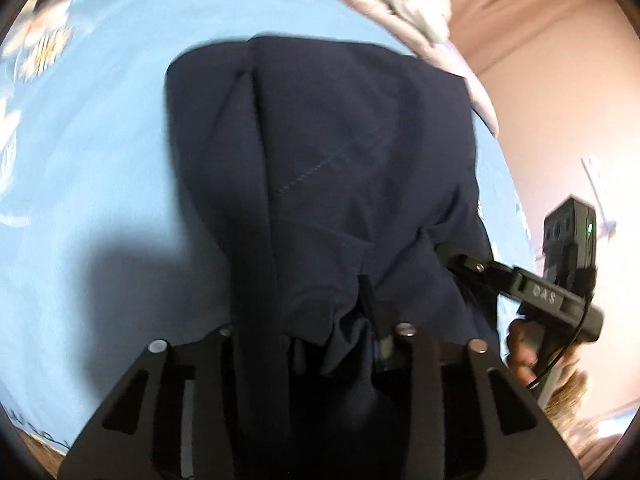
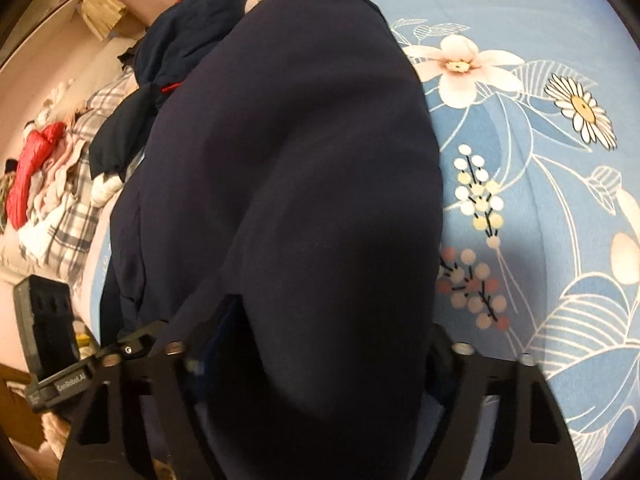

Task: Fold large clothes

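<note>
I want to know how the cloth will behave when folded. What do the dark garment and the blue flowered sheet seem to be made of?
Dark navy garment: seemingly a thin, matte woven cloth; it shows a stitched seam line and soft drooping creases. Blue flowered sheet: probably smooth printed cotton or a blend; flat, matte, lying taut with few wrinkles.

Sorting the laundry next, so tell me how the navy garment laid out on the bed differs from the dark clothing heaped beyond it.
The navy garment lies spread fairly smooth on the blue floral sheet; the dark heap is crumpled and bunched. The navy garment looks plain throughout, while the heap shows bits of red. The navy garment reaches between both grippers' fingers; the heap lies beyond them, untouched. Both are dark navy fabric.
</note>
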Tool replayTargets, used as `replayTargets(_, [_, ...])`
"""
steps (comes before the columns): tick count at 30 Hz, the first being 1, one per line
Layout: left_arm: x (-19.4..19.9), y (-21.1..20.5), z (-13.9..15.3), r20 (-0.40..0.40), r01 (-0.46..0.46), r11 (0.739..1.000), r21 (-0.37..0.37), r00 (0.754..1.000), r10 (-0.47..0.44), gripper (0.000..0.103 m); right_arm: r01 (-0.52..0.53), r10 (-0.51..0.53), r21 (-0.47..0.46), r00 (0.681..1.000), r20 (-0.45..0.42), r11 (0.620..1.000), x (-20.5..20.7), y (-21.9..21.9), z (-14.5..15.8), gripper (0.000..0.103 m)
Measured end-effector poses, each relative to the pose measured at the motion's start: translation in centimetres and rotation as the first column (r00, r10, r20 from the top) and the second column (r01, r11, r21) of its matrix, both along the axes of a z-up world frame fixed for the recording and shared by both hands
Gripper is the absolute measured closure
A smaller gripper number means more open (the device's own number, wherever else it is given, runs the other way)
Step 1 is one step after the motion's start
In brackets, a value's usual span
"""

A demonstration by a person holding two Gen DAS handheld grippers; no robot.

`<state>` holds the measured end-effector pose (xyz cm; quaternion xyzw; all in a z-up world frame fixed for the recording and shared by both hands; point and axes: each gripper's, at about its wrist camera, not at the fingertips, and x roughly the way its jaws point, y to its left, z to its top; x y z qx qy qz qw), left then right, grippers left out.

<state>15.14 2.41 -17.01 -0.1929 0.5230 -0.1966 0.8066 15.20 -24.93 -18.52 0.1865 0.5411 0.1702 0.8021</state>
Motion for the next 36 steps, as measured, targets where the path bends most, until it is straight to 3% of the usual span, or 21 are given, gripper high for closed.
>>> replayTargets(1, [-0.3, -0.4, 0.5, 0.021, 0.0, 1.0, 0.02, 1.0, -0.001, 0.07, -0.003, 0.003, -0.008, 1.0, 0.014, 1.0, -0.2, 0.0, 0.4, 0.05])
replayTargets(3, [-0.5, -0.8, 1.1, 0.043, -0.008, 0.999, 0.039, 0.999, 0.006, 0.073, 0.0, 0.0, 0.001, 0.999, 0.045, 1.0, -0.8, 0.0, 1.5, 0.07])
replayTargets(6, [-0.9, -1.5, 2.8, 0.094, -0.006, 0.999, 0.039, 0.996, 0.002, 0.079, -0.011, 0.014, -0.025, 0.994, 0.107, 1.0, -1.8, 0.2, 3.2, 0.08])
replayTargets(10, [-1.4, -2.8, 5.4, 0.189, 0.035, 0.999, -0.026, 0.982, -0.029, 0.083, 0.006, 0.01, -0.09, 0.984, 0.177, 0.996, -2.8, 0.3, 5.1, 0.082])
replayTargets(13, [-1.1, -4.5, 6.6, 0.236, 0.063, 0.998, 0.016, 0.97, -0.065, 0.083, 0.021, -0.005, -0.078, 0.979, 0.204, 0.997, -3.1, -0.5, 6.0, 0.082])
replayTargets(19, [-0.1, -5.9, 5.6, 0.186, 0.092, 0.996, -0.008, 0.978, -0.089, 0.083, 0.091, -0.067, -0.097, 0.972, 0.224, 0.991, -2.9, -3.7, 6.1, 0.082])
replayTargets(26, [0.6, -7.8, 4.3, 0.136, 0.099, 0.994, 0.045, 0.985, -0.104, 0.077, 0.118, -0.097, -0.114, 0.98, 0.176, 0.987, -2.4, -4.6, 4.3, 0.081])
replayTargets(31, [1.0, -7.1, 3.6, 0.095, 0.077, 0.994, 0.08, 0.992, -0.084, 0.062, 0.155, -0.134, -0.147, 0.981, 0.143, 0.977, -2.4, -4.8, 3.6, 0.064])
replayTargets(33, [0.9, -6.5, 3.9, 0.09, 0.054, 0.995, 0.088, 0.994, -0.062, 0.049, 0.168, -0.146, -0.153, 0.978, 0.147, 0.974, -2.8, -5.2, 3.9, 0.058])
replayTargets(36, [1.0, -5.9, 4.4, 0.099, 0.028, 0.994, 0.104, 0.994, -0.038, 0.043, 0.198, -0.165, -0.196, 0.971, 0.174, 0.96, -3.6, -5.7, 4.7, 0.046])
